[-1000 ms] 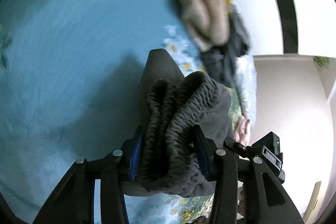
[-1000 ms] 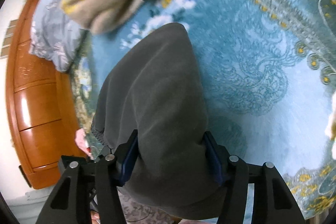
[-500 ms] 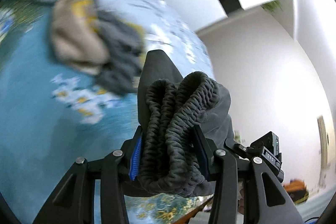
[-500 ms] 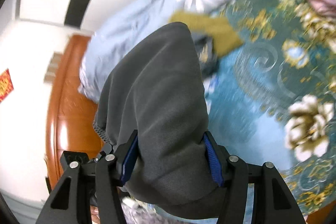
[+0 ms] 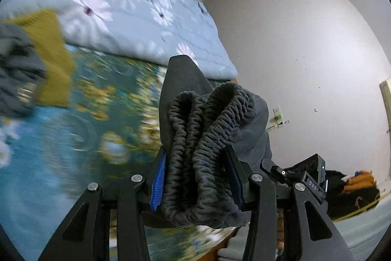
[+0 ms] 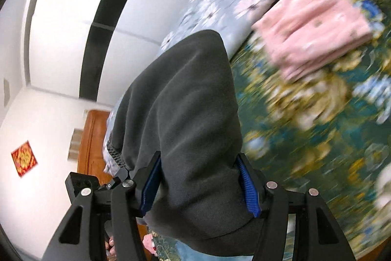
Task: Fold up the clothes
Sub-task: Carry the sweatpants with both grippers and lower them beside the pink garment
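Clamped between the blue pads of the left hand-held gripper (image 5: 195, 177) is the gathered, ribbed waistband of a dark grey garment (image 5: 207, 138), bunched into thick folds that rise above the jaws and hang over their front. A smooth panel of the same garment stands up behind the folds. The same dark grey garment (image 6: 185, 119) is gripped by the right hand-held gripper (image 6: 199, 184), whose blue pads are pressed against a broad, smooth fold that fills the space between them and rises well above the fingers. The garment is thus held at two places and lifted clear of the bed.

Beyond the garment, a bedspread (image 5: 61, 133) patterned in teal, blue and gold is seen, blurred in both views. A light blue quilt (image 5: 127, 16) with white flowers is heaped along the far side of the bedspread, beside the white wall (image 5: 305, 53). To the left of the garment in the left wrist view, a mustard-yellow knit (image 5: 52, 55) is lying on the bedspread, touching a crumpled grey cloth (image 5: 17, 70) at the picture's edge. In the right wrist view, a folded pink cloth (image 6: 315, 23) is resting on the bedspread to the right of the garment, just beside the quilt. An orange-brown wooden headboard (image 6: 94, 141) is visible to the left of the garment, below the quilt's end.
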